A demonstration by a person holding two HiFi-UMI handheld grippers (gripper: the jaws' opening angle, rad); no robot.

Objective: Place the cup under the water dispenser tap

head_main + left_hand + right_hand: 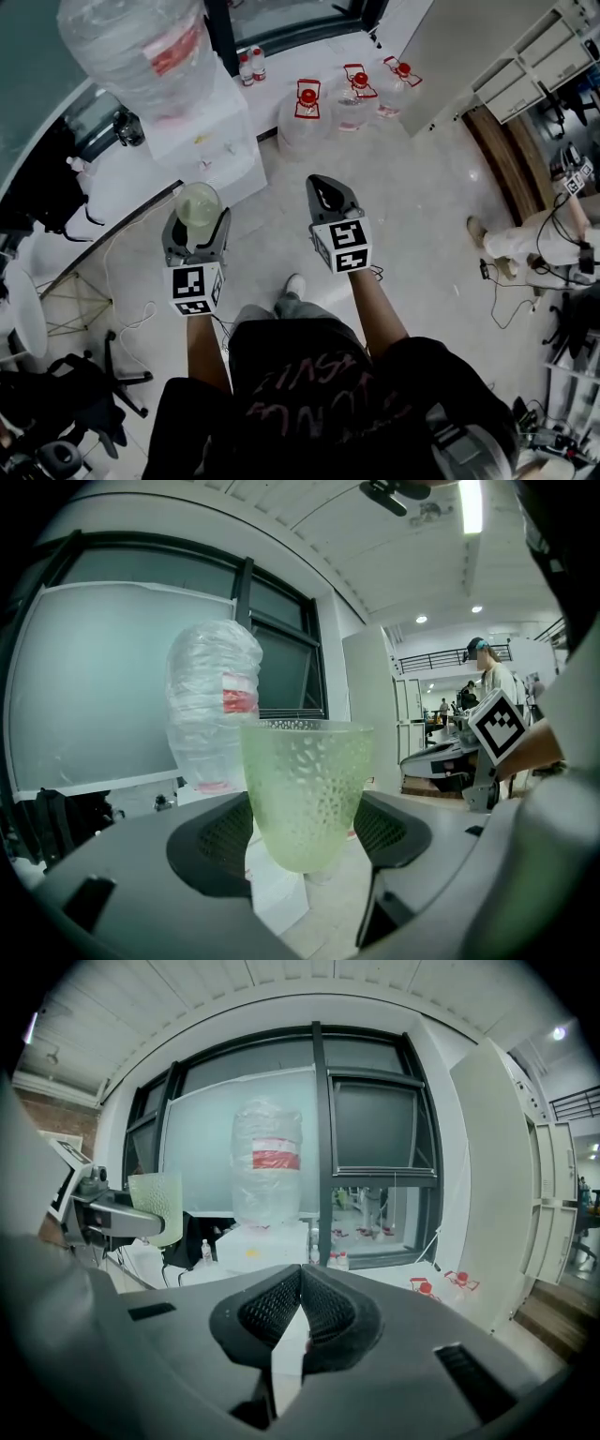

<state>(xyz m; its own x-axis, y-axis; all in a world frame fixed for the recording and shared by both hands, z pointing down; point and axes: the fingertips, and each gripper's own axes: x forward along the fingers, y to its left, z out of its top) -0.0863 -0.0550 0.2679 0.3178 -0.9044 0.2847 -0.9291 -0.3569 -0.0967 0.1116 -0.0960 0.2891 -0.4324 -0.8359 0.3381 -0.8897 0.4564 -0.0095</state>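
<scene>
A pale green dimpled cup (198, 204) stands upright between the jaws of my left gripper (198, 217), which is shut on it. In the left gripper view the cup (305, 794) fills the middle, held at its lower part. The white water dispenser (208, 141) with a big clear bottle (136, 52) on top stands just beyond the cup; the same dispenser (262, 1241) and bottle (267, 1171) show in the right gripper view. My right gripper (330, 199) is shut and holds nothing, to the right of the cup. The tap is not clearly seen.
Several large water jugs with red caps (307, 108) stand on the floor by the window wall. An office chair (66, 394) is at the lower left. A seated person (544, 239) and cables are at the right. A white cabinet (450, 56) stands behind.
</scene>
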